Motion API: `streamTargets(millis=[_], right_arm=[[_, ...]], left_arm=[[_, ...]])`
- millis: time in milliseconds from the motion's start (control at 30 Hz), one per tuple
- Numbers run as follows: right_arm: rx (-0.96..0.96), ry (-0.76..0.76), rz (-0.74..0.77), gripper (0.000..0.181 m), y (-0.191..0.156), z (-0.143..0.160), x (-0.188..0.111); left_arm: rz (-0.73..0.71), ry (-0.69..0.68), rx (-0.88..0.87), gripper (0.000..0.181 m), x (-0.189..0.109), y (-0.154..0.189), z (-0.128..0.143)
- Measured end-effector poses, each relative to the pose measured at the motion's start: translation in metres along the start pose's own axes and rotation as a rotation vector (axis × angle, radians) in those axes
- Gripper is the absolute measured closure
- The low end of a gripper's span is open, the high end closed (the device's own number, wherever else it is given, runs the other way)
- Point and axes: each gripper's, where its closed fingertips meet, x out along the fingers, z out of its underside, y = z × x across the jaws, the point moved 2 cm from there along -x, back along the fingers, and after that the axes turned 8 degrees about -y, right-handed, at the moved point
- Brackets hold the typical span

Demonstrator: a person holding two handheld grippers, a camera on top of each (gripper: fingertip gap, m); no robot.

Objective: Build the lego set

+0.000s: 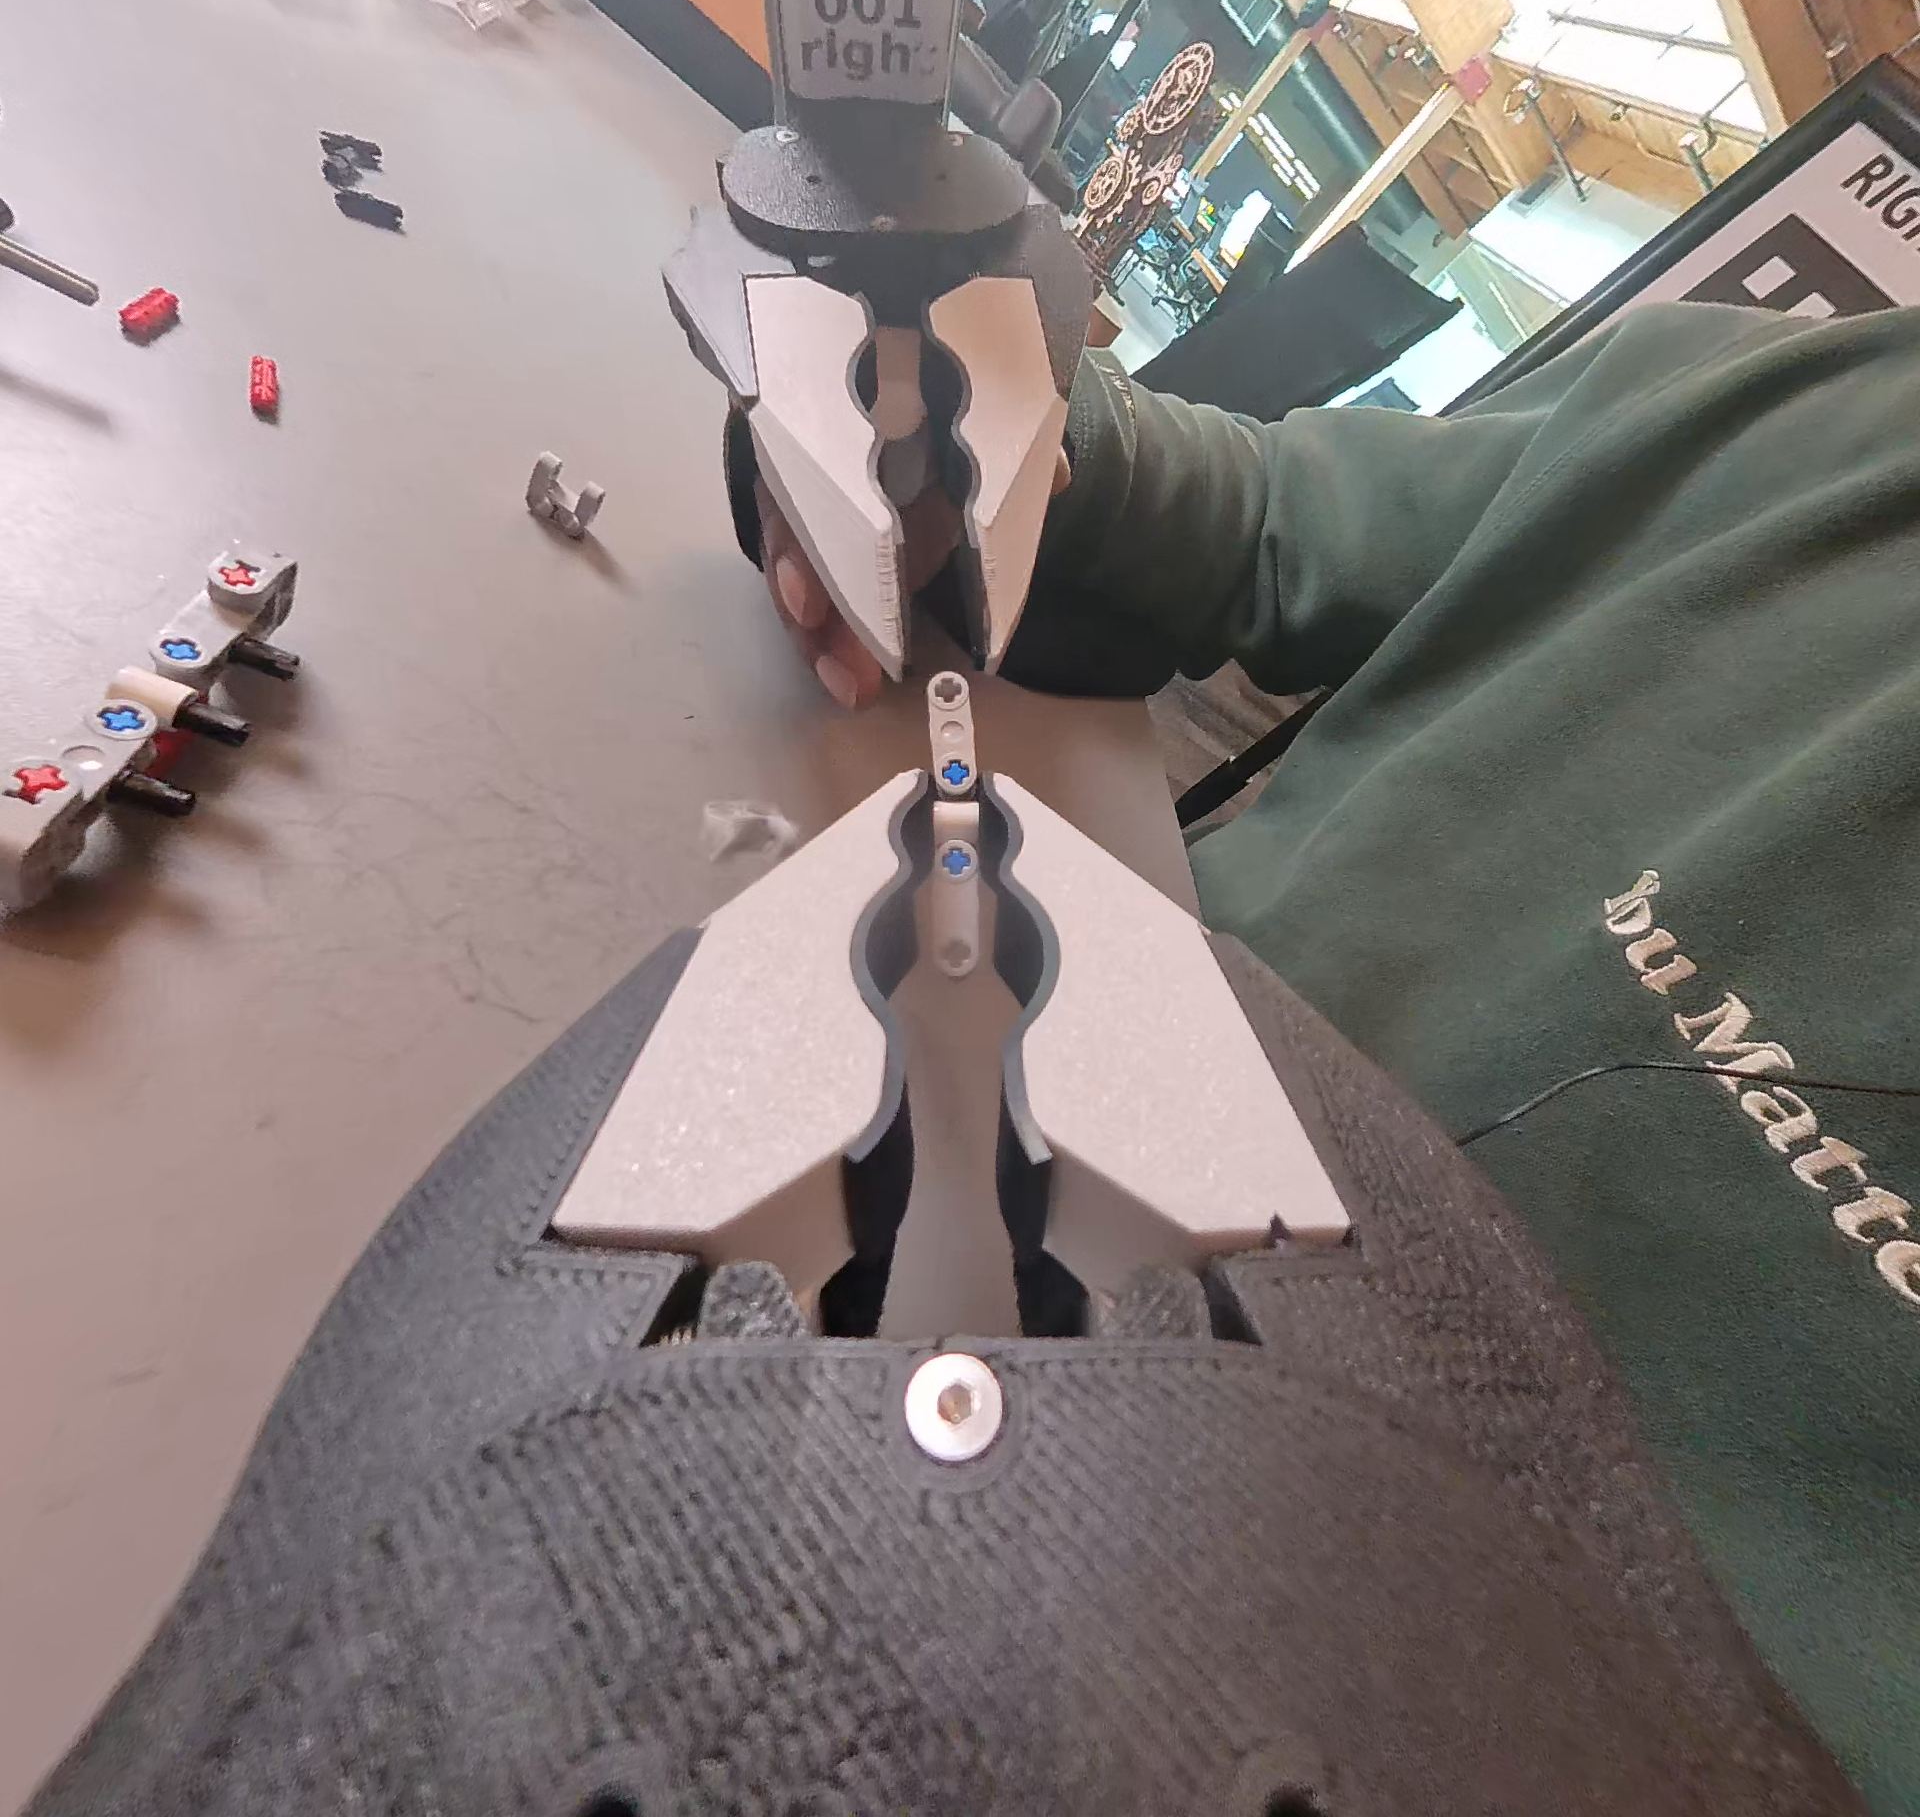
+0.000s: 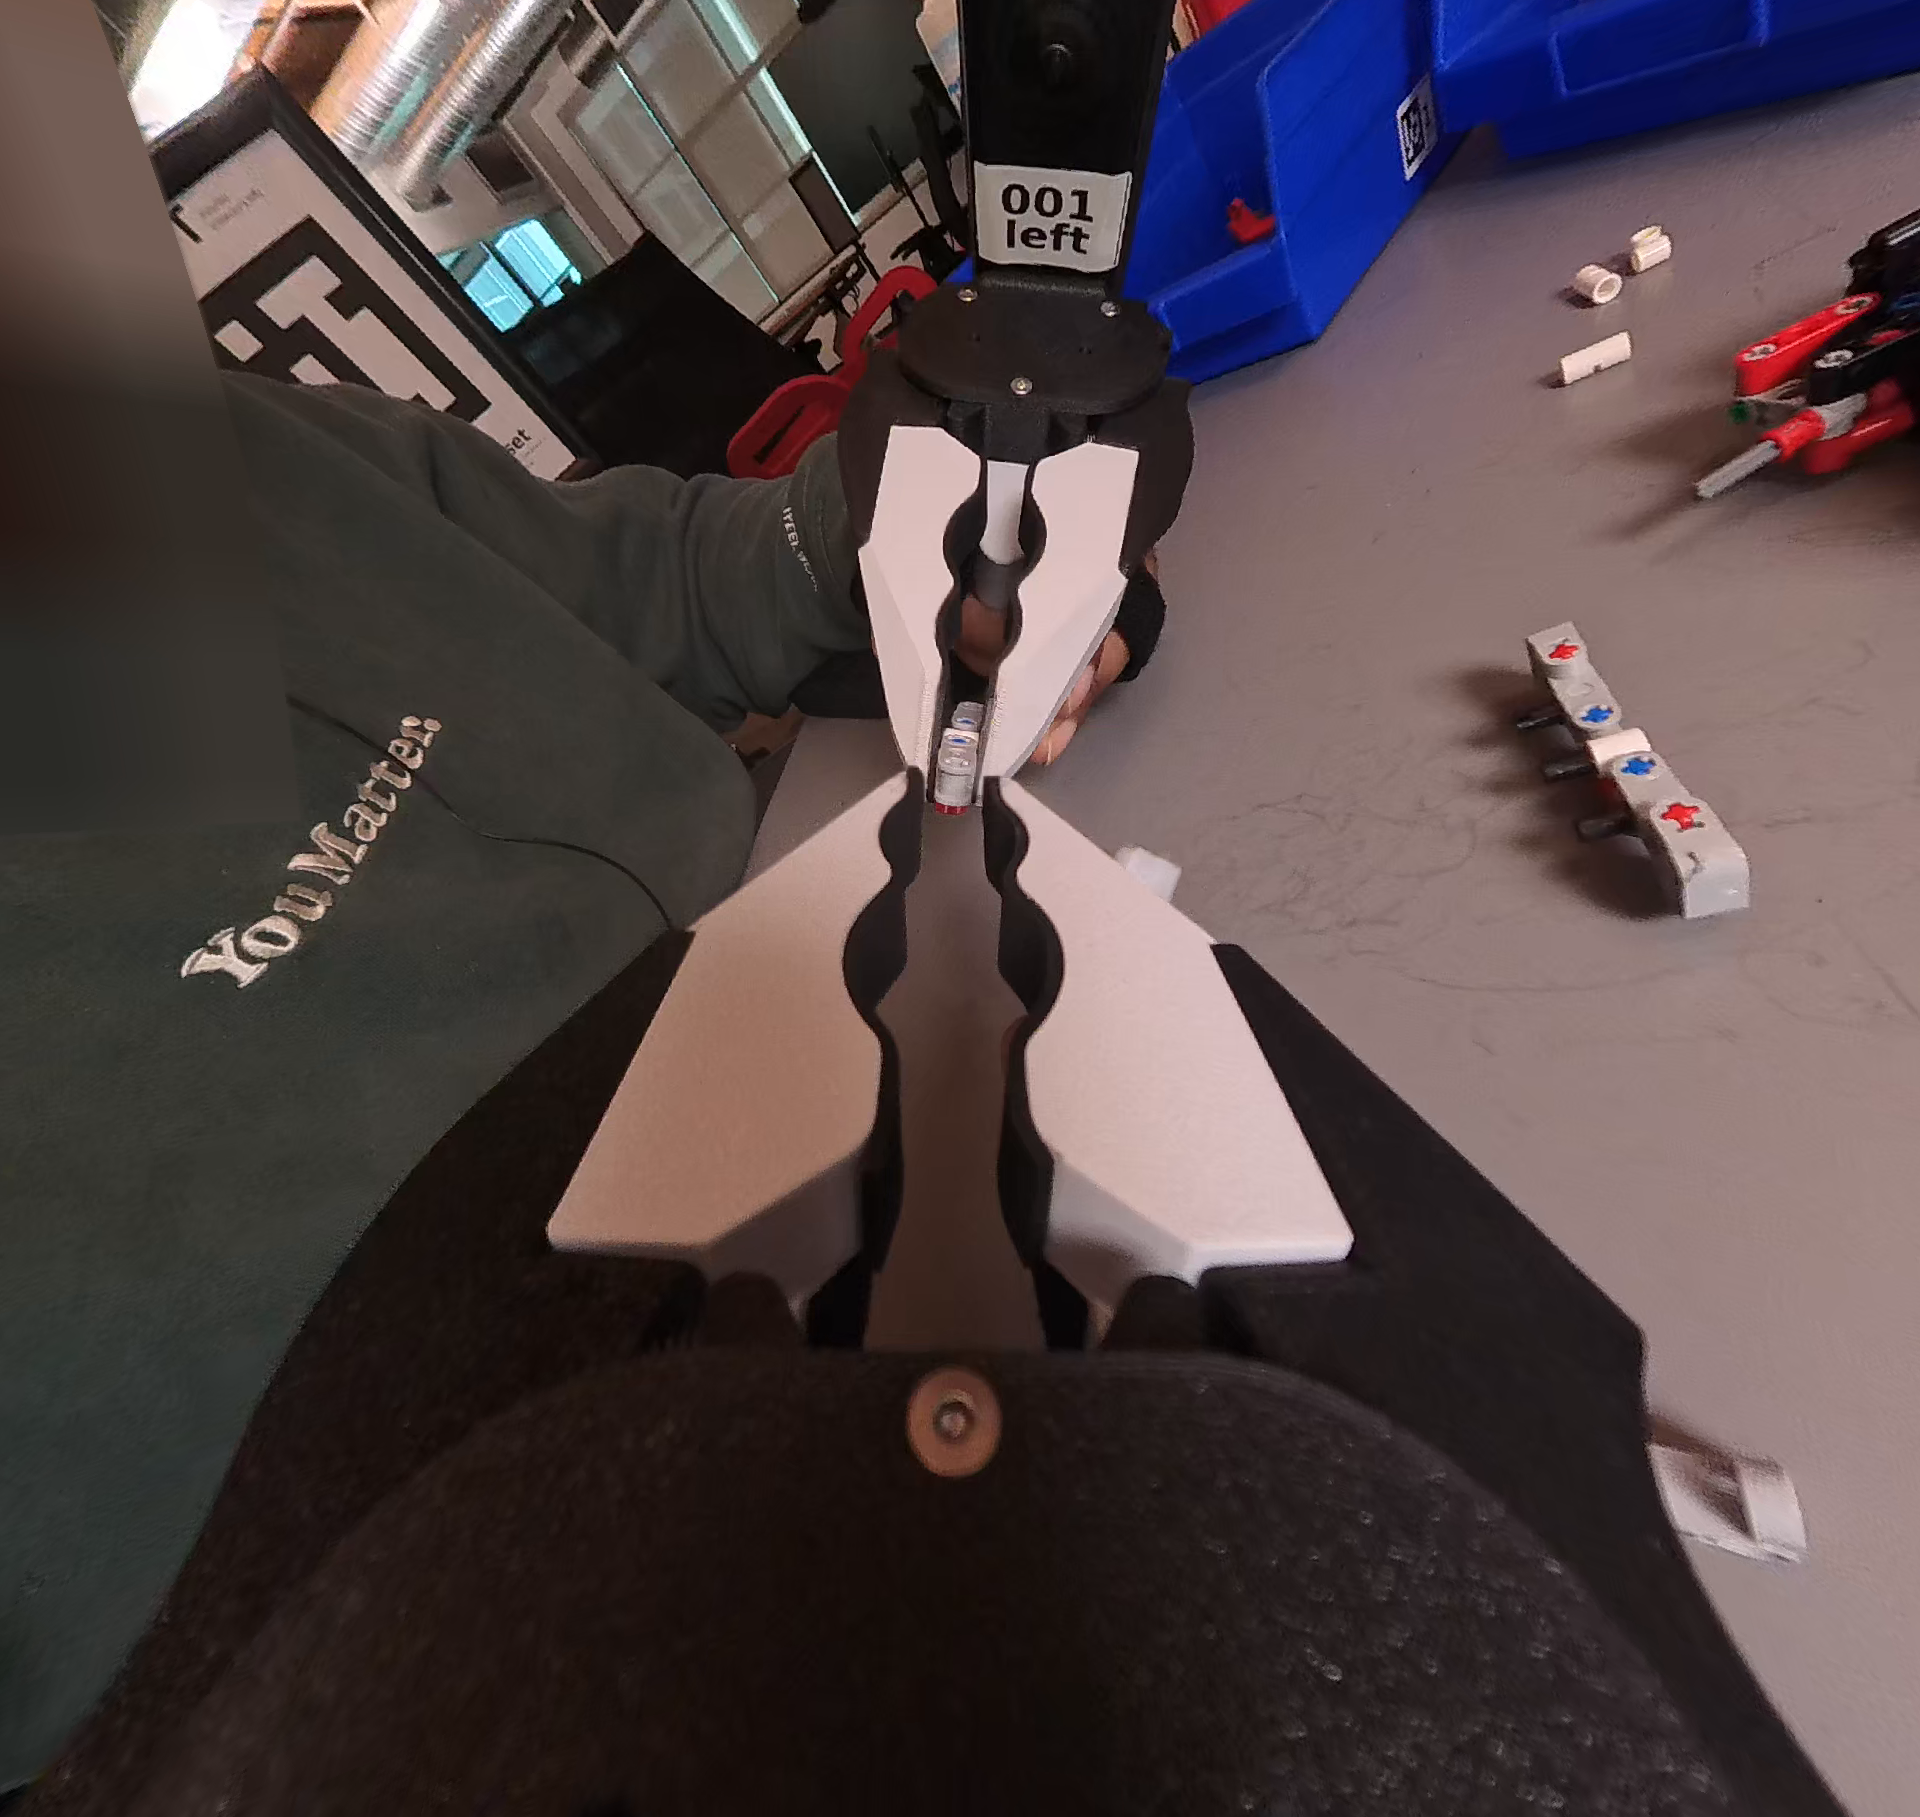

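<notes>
My left gripper (image 1: 953,780) is shut on a small grey Lego beam (image 1: 951,728) with blue cross pins, which sticks out past its tips. It also shows in the right wrist view (image 2: 958,744), held above the grey table by the left gripper (image 2: 961,728). My right gripper (image 2: 951,788) is open and points straight at it. Its tips sit on either side of the beam's free end, which shows a bit of red. In the left wrist view the right gripper (image 1: 938,647) is just beyond the beam's end, jaws apart.
A curved grey assembly (image 1: 156,687) with red and blue cross pins and black pegs lies on the table (image 2: 1631,770). Loose red pieces (image 1: 149,311), a grey connector (image 1: 566,498), white sleeves (image 2: 1595,359), a red-black model (image 2: 1849,375) and blue bins (image 2: 1455,105) lie around. Both grippers' tips are close together, under 4 cm apart.
</notes>
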Motion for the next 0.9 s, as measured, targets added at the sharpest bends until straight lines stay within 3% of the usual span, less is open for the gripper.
streamTargets(millis=[133, 233, 333, 500, 700, 900], right_arm=[[-0.011, -0.019, 0.055, 0.172, 0.006, 0.001, -0.005], [-0.109, -0.104, 0.235, 0.172, 0.02, 0.006, -0.009], [-0.208, -0.207, 0.384, 0.171, 0.032, 0.014, -0.008], [-0.266, -0.329, 0.473, 0.169, 0.044, 0.029, 0.0], [-0.267, -0.37, 0.572, 0.169, 0.056, 0.023, 0.001], [-0.485, -0.508, 0.638, 0.163, 0.06, 0.012, 0.017]], left_arm=[[-0.176, -0.095, 0.1, 0.175, -0.005, -0.016, 0.009], [-0.414, -0.247, 0.289, 0.176, -0.02, -0.036, 0.021], [-0.53, -0.398, 0.405, 0.176, -0.029, -0.049, 0.038], [-0.527, -0.437, 0.443, 0.176, -0.023, -0.052, 0.044], [-0.53, -0.43, 0.418, 0.168, -0.026, -0.054, 0.043], [-0.518, -0.42, 0.41, 0.161, -0.028, -0.052, 0.041]])
